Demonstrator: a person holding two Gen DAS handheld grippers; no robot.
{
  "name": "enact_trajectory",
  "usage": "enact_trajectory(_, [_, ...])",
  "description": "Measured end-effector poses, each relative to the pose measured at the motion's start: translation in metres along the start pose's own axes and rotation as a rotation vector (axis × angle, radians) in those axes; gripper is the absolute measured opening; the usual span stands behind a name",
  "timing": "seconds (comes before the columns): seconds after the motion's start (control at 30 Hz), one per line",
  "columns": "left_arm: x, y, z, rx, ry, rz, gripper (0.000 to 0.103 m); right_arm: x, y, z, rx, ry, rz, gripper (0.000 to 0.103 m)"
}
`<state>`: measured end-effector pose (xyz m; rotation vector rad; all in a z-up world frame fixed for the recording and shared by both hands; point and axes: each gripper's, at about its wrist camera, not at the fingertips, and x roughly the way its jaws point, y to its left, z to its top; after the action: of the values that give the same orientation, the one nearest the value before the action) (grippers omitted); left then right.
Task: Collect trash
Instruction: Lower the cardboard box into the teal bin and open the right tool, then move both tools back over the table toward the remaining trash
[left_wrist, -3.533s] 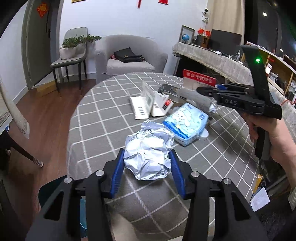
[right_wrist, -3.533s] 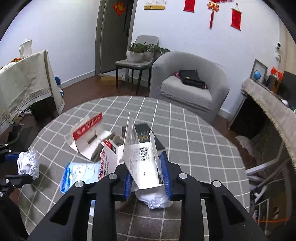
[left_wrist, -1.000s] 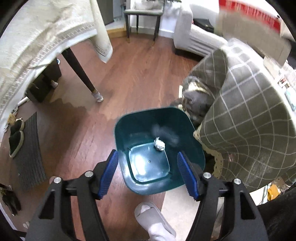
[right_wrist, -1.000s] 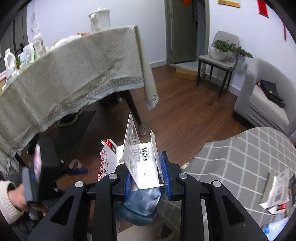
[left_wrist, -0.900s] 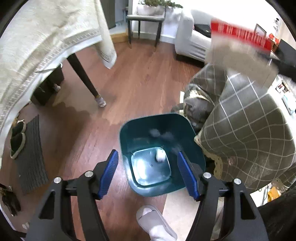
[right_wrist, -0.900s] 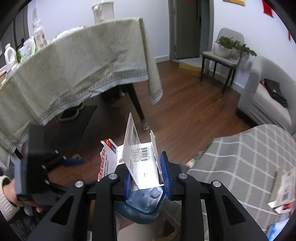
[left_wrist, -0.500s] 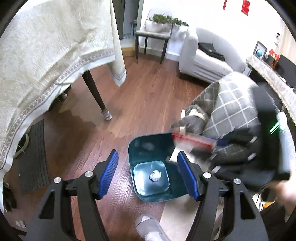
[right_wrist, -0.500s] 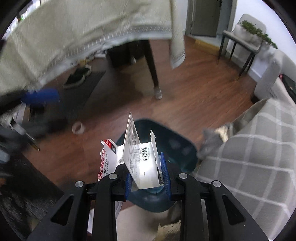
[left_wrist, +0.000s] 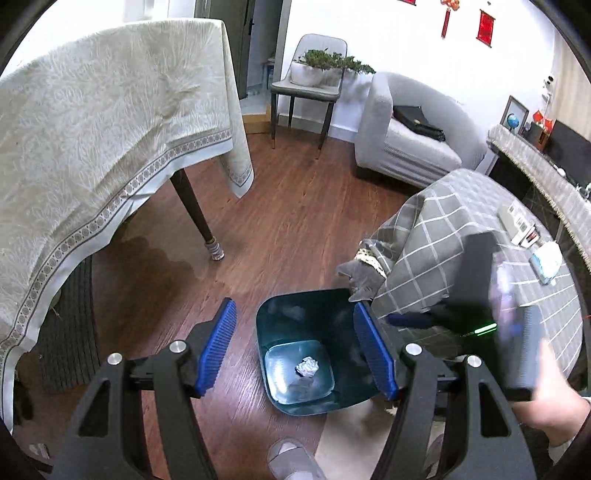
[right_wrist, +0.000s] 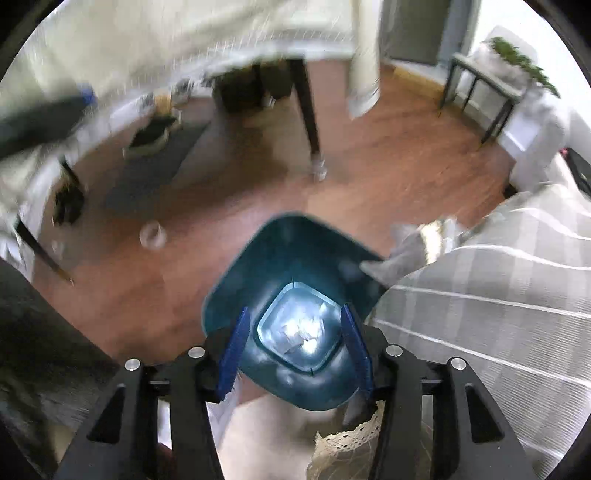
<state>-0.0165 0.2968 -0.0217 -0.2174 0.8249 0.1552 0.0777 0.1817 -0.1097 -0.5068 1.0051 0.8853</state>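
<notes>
Trash now lies in the teal bin (right_wrist: 295, 254): crumpled foil ball (left_wrist: 306, 366) and, seemingly, blurred white cardboard (right_wrist: 301, 328) just released. The right gripper (right_wrist: 295, 347) is opening, empty; the left gripper (left_wrist: 295, 349) hangs open, empty.

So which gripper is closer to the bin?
The right gripper. It hangs just above the bin, its jaws opening with nothing between them. The left gripper is open, higher up and further back.
</notes>
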Motion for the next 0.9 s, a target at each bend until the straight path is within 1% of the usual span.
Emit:
enact_trajectory(0.07, [-0.002,0.001,0.002,-0.005,-0.007,-0.002,0.069,-0.034,-0.007,0.0,0.038,-0.06,0.001,0.052])
enact_trajectory(0.1, [-0.002,0.002,0.002,-0.005,-0.007,-0.001,0.069,-0.06,-0.012,-0.002,0.05,-0.089,-0.018,0.052])
enact_trajectory(0.2, [0.004,0.002,0.005,-0.009,0.004,0.007,0.069,-0.119,-0.019,-0.008,0.075,-0.156,-0.067,0.052])
enact_trajectory(0.27, [0.004,-0.001,0.005,0.0,-0.009,-0.004,0.07,-0.15,-0.025,-0.014,0.104,-0.196,-0.082,0.054])
enact_trajectory(0.3, [0.005,-0.005,0.003,0.018,-0.01,0.0,0.07,-0.158,-0.027,-0.016,0.11,-0.206,-0.093,0.054])
enact_trajectory(0.33, [0.008,-0.008,0.001,0.031,0.003,0.009,0.07,-0.173,-0.03,-0.02,0.123,-0.22,-0.116,0.054])
enact_trajectory(0.37, [0.011,-0.011,0.0,0.039,0.017,0.015,0.07,-0.179,-0.032,-0.021,0.132,-0.227,-0.125,0.054])
enact_trajectory(0.47, [0.015,-0.022,0.001,0.057,0.029,-0.008,0.07,-0.202,-0.045,-0.033,0.178,-0.262,-0.138,0.054])
enact_trajectory(0.6, [0.012,-0.043,0.005,0.08,0.015,-0.034,0.07,-0.218,-0.063,-0.055,0.231,-0.282,-0.167,0.054])
enact_trajectory(0.67, [0.01,-0.054,0.007,0.086,0.008,-0.053,0.07,-0.225,-0.077,-0.067,0.265,-0.296,-0.182,0.058])
enact_trajectory(0.73, [0.008,-0.068,0.011,0.094,-0.009,-0.079,0.074,-0.233,-0.093,-0.082,0.311,-0.315,-0.22,0.06])
enact_trajectory(0.83, [0.009,-0.085,0.017,0.09,-0.021,-0.103,0.074,-0.244,-0.113,-0.103,0.377,-0.316,-0.252,0.06])
enact_trajectory(0.9, [0.011,-0.094,0.02,0.085,-0.007,-0.103,0.073,-0.254,-0.12,-0.119,0.399,-0.3,-0.268,0.06])
